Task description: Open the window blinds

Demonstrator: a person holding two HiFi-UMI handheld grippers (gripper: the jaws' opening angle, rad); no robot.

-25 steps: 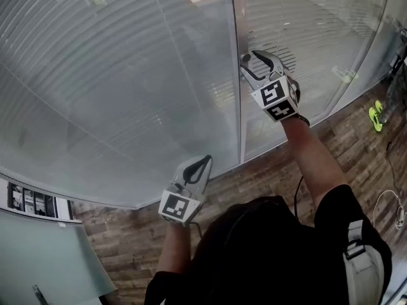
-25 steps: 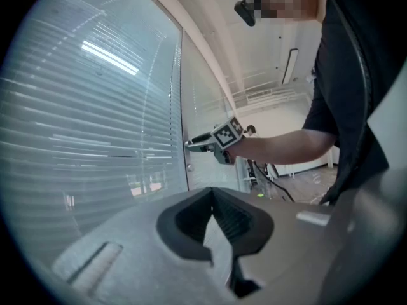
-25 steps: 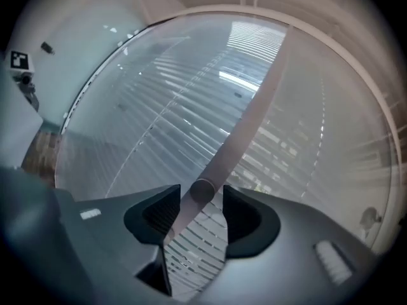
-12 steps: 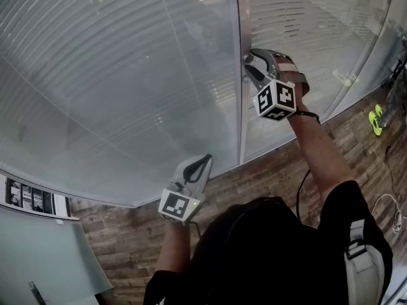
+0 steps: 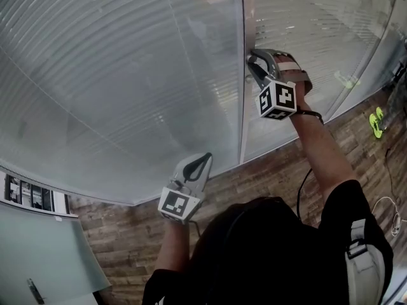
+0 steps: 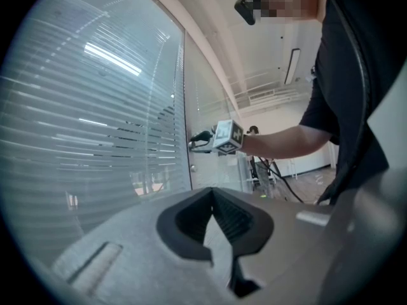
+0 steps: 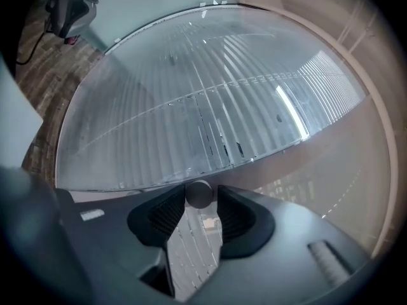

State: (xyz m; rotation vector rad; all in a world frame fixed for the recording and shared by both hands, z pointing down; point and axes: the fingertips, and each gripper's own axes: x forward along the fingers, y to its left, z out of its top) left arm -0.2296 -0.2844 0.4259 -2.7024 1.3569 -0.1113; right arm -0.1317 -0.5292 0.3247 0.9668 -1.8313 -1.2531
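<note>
Slatted blinds [image 5: 127, 75] hang closed behind curved glass panes split by a metal frame post [image 5: 242, 107]. My right gripper [image 5: 250, 60] reaches level to that post. In the right gripper view its jaws have just been closing, and the right gripper [image 7: 200, 199] is now shut on a small round grey knob [image 7: 200, 193] at its tips, with the blinds [image 7: 210, 94] beyond. My left gripper [image 5: 205, 158] hangs lower, close to the glass, shut and holding nothing. The left gripper view shows the left gripper [image 6: 213, 193] with the right gripper [image 6: 194, 140] at the post further off.
Wood-plank floor [image 5: 273, 170] runs along the foot of the glass. Yellow-green shoes [image 5: 376, 121] and a white cable [image 5: 389, 203] lie at the right. A pale cabinet top [image 5: 38, 259] sits at the lower left.
The right gripper has rolled about its own axis, its marker cube turning, and edged up to the frame post. The left gripper has stayed where it was.
</note>
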